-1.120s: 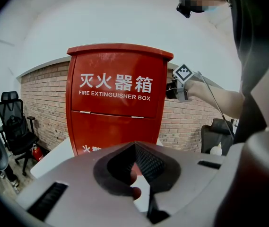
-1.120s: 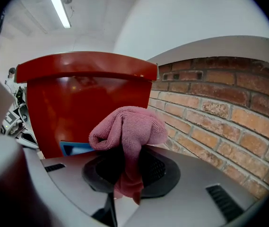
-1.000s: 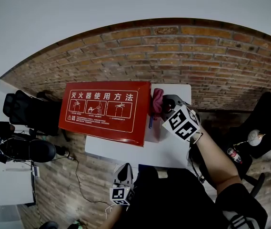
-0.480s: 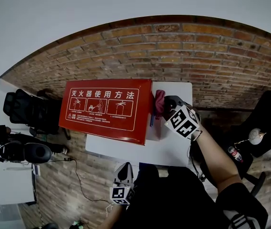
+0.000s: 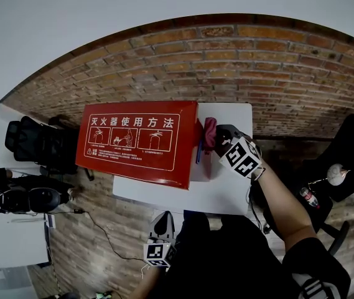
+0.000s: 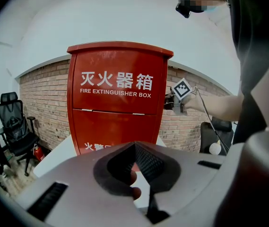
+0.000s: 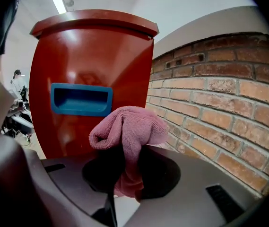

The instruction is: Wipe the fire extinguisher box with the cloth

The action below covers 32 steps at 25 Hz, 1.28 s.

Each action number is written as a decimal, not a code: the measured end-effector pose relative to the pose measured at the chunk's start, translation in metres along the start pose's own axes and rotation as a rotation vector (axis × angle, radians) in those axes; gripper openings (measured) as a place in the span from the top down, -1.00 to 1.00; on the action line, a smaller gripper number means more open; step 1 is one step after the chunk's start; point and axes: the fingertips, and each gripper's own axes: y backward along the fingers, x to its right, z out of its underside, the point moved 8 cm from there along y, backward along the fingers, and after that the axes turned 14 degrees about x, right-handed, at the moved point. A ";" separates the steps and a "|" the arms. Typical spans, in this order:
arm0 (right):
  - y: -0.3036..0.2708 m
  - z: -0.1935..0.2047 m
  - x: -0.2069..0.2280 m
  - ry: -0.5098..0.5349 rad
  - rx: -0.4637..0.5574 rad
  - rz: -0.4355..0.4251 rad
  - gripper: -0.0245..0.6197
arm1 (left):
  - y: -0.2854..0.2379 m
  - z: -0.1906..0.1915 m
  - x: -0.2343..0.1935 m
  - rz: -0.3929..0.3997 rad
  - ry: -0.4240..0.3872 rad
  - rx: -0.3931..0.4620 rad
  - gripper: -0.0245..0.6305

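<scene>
Fire extinguisher box [image 5: 136,139]: glossy red sheet metal with a rounded lid, stood on the white counter [image 5: 220,192] directly ahead of the right claw [image 7: 125,171]. Over the last second that claw has barely been shifted, so the side panel is judged not yet wiped. Left claw [image 6: 141,174]: jaws together, nothing held, box well ahead. Cloth [image 7: 127,126]: pink terry, bunched, clamped in the right claw near the blue moulded handle recess [image 7: 81,100]. Contact with the panel cannot be confirmed.
</scene>
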 end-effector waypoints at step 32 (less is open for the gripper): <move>-0.023 0.098 -0.006 -0.090 0.053 -0.014 0.65 | -0.004 0.002 -0.003 -0.022 -0.013 -0.043 0.87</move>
